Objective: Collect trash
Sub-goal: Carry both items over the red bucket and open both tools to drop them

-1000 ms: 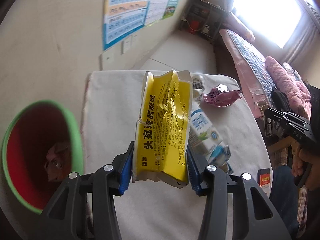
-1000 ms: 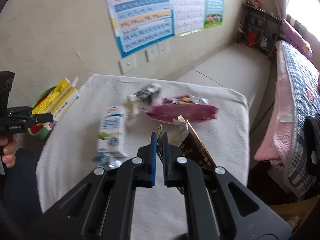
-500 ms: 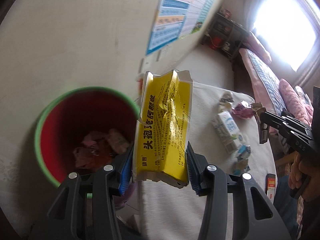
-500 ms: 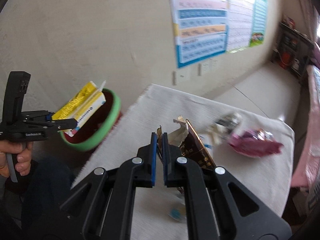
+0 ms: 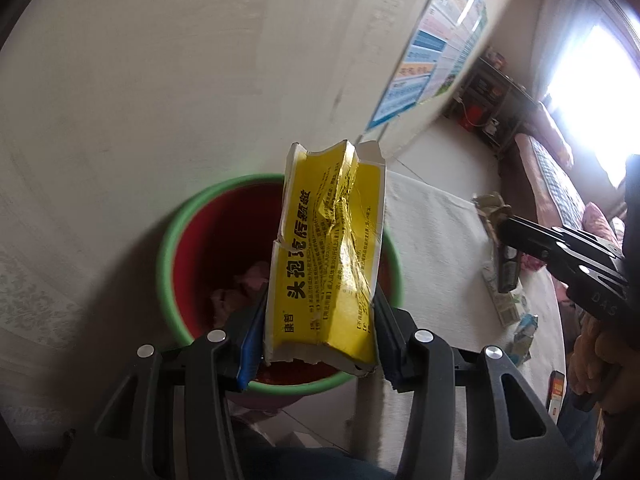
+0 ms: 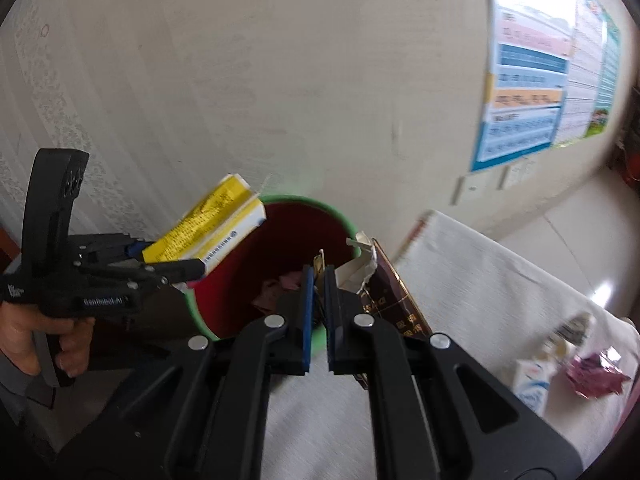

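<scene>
My left gripper [image 5: 316,320] is shut on a crumpled yellow box [image 5: 328,256] and holds it right above a red bin with a green rim [image 5: 176,240]. The box [image 6: 208,236] and left gripper [image 6: 160,268] also show in the right wrist view, over the bin [image 6: 288,236]. My right gripper [image 6: 316,312] is shut on a dark brown wrapper [image 6: 384,292] with torn paper, at the bin's near edge beside the table. Some pinkish trash [image 5: 244,280] lies inside the bin.
A table with a white cloth [image 6: 480,280] stands right of the bin. On it lie a white-blue milk carton [image 6: 532,380], a magenta wrapper [image 6: 596,376] and other scraps. The wall with posters [image 6: 532,92] is right behind the bin.
Both grippers swung left from the table to the bin with their loads. The yellow box is now over the bin's opening, and the brown wrapper has reached its rim.
</scene>
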The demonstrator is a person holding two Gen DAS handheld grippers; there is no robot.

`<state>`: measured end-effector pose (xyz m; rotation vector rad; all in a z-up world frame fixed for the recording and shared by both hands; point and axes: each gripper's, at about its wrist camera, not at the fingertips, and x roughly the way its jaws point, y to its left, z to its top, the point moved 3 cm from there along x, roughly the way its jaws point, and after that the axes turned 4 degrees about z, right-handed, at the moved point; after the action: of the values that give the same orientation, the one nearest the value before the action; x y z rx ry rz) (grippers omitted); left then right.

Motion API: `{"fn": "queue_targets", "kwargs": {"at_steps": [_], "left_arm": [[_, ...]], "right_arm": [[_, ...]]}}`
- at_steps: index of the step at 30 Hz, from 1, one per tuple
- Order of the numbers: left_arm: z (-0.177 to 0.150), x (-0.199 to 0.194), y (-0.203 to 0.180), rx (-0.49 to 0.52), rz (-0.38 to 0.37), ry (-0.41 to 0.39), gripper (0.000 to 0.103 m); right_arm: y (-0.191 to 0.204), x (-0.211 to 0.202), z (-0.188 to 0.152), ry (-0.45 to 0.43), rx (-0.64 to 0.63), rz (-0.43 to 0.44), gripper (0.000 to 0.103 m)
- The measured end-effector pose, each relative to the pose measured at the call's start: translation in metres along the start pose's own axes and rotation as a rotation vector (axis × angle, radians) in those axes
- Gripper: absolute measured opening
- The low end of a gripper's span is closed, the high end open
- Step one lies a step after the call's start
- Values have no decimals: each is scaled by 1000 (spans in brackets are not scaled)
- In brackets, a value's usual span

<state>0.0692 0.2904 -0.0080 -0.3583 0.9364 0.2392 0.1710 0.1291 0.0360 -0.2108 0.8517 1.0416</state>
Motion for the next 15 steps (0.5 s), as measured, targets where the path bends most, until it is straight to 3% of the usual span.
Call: {"fn": "queue_targets", "kwargs": {"at_steps": [7, 15], "left_arm": [[-3, 1, 21, -28, 16, 2, 45], [-8, 16, 38, -52, 16, 22, 46]], "right_arm": [[31, 41, 16, 30, -40, 49, 6], [35, 90, 14, 97, -33, 58, 6]]}}
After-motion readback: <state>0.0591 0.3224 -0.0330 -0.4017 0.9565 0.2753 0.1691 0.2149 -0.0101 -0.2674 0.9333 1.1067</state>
